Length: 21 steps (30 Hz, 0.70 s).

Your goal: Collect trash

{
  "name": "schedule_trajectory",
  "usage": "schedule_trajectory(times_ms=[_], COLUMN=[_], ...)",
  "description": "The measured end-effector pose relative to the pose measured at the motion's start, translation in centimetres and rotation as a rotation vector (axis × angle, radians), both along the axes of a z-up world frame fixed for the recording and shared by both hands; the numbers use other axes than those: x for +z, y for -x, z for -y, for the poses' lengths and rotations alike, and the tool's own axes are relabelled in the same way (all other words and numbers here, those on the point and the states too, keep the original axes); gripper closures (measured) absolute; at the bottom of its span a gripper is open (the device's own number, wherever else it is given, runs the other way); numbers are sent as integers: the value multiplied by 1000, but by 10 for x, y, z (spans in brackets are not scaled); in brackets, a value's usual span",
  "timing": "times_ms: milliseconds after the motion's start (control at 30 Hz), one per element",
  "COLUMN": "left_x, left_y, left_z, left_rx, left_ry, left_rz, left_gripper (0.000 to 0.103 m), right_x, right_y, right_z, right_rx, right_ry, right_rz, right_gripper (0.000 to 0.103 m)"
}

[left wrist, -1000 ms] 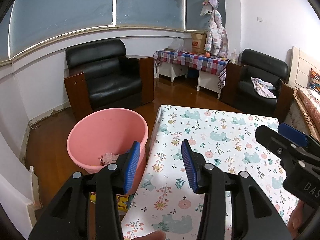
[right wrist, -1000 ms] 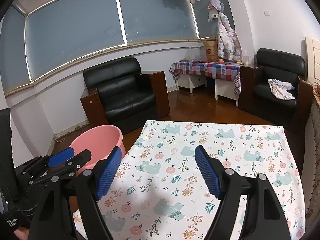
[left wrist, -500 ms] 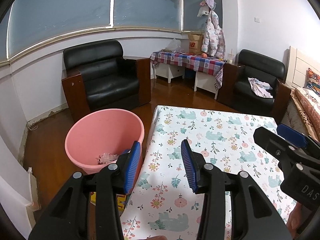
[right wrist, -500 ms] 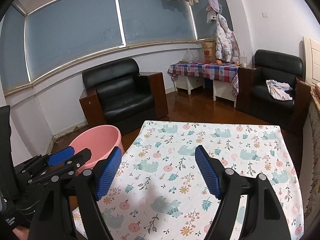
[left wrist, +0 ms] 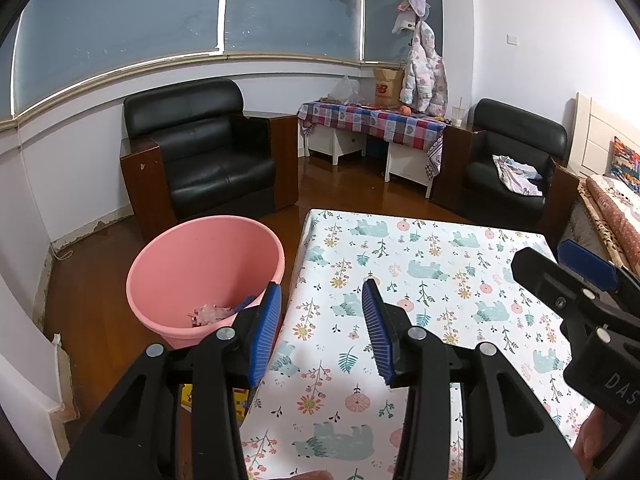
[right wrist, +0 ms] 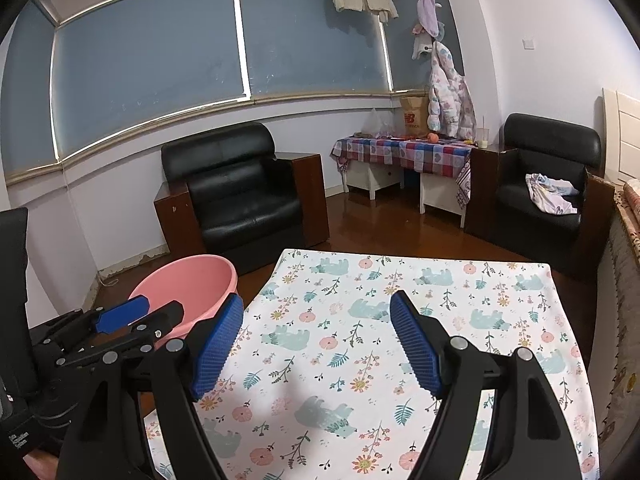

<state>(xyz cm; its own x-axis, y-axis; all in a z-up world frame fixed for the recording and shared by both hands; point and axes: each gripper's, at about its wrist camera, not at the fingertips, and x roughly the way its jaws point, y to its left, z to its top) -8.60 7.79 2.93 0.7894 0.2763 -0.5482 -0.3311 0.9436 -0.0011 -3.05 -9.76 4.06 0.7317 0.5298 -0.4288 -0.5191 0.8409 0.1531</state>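
Farthest left stands the pink bucket (left wrist: 204, 276) on the floor, just beside the left edge of the table (left wrist: 420, 280), and the only trash to be seen lies in its bottom: a crumpled clear wrapper (left wrist: 210, 314) with a scrap of something blue next to it. That wrapper is a shapeless wad, so no long axis or pointing direction can be read from it; the blue scrap is half hidden by the claw's finger, and its lie cannot be told either. The left claw (left wrist: 320, 332) hovers over the table's left edge with its blue pads apart and nothing between them; the bucket lies ahead of it and to its left, lower down, so this is the nearer claw to the trash. Further right, the flowered cloth on the table shows no loose trash in either view. The right claw (right wrist: 316, 344) hangs over the middle of the table, pads also spread wide and holding nothing, with the bucket well off to its left beyond the other claw. Judging from this, the collecting looks finished or nearly so.
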Motion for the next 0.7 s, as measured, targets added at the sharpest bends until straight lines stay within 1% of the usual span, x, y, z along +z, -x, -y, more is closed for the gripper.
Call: schedule_trajectory(times_ms=[700], left_x=[1], left_y=[-1], left_z=[2], left_rx=[-4], left_ry=[0], left_rz=[3], left_gripper=[60], right_x=[0], right_y=[1], right_z=[0], right_rx=[-1], right_ry=[5], right_rz=[2], right_gripper=[29])
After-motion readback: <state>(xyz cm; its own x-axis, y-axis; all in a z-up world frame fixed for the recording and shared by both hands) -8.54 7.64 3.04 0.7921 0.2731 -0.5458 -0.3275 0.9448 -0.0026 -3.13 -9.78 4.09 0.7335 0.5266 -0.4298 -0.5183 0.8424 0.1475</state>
